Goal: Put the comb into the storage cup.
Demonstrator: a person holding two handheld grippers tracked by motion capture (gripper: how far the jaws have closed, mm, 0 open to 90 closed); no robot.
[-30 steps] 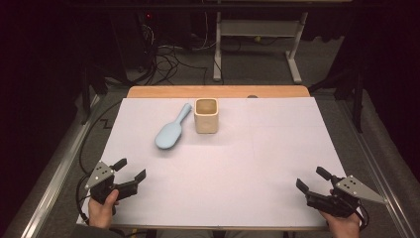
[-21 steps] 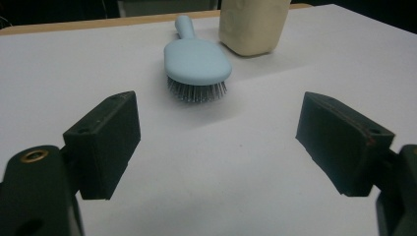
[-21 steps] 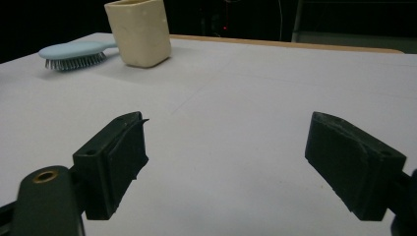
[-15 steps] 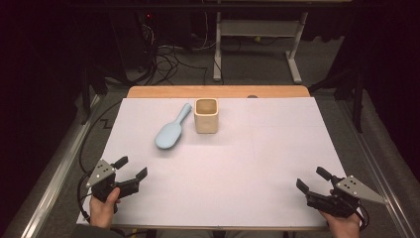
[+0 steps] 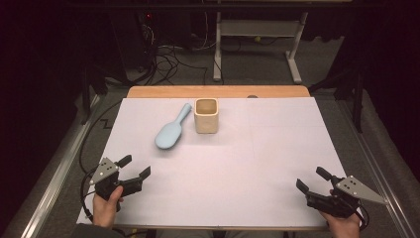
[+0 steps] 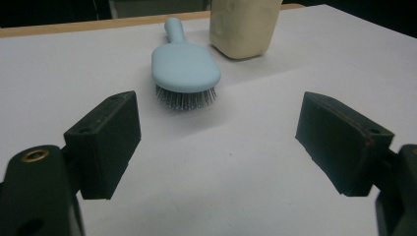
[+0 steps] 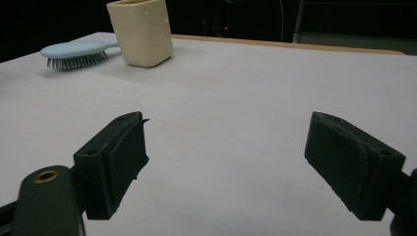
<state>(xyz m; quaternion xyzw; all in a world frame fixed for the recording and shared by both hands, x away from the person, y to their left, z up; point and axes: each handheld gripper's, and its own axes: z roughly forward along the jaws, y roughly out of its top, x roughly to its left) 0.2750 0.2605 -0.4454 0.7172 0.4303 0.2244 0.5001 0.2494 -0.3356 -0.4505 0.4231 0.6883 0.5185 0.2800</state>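
Note:
A light blue hairbrush (image 5: pixel 171 131) lies bristles down on the white table sheet (image 5: pixel 233 163), its handle pointing toward the far edge. Right beside it stands a cream square cup (image 5: pixel 206 115), upright. The left gripper (image 5: pixel 134 166) is open near the front left corner, aimed at the hairbrush (image 6: pixel 184 69) and the cup (image 6: pixel 243 24), with nothing between its jaws. At the front right, the right gripper (image 5: pixel 311 179) is open too and holds nothing. Far off in its view I see the cup (image 7: pixel 140 32) and the hairbrush (image 7: pixel 76 53).
A wooden strip (image 5: pixel 218 92) of the tabletop shows beyond the sheet's far edge. Behind the table are cables on the floor (image 5: pixel 168 54) and a white desk frame (image 5: pixel 257 34). Metal rails (image 5: pixel 59 168) run along the table's sides.
The left gripper has shifted slightly toward the front edge. The right gripper, brush and cup have stayed put.

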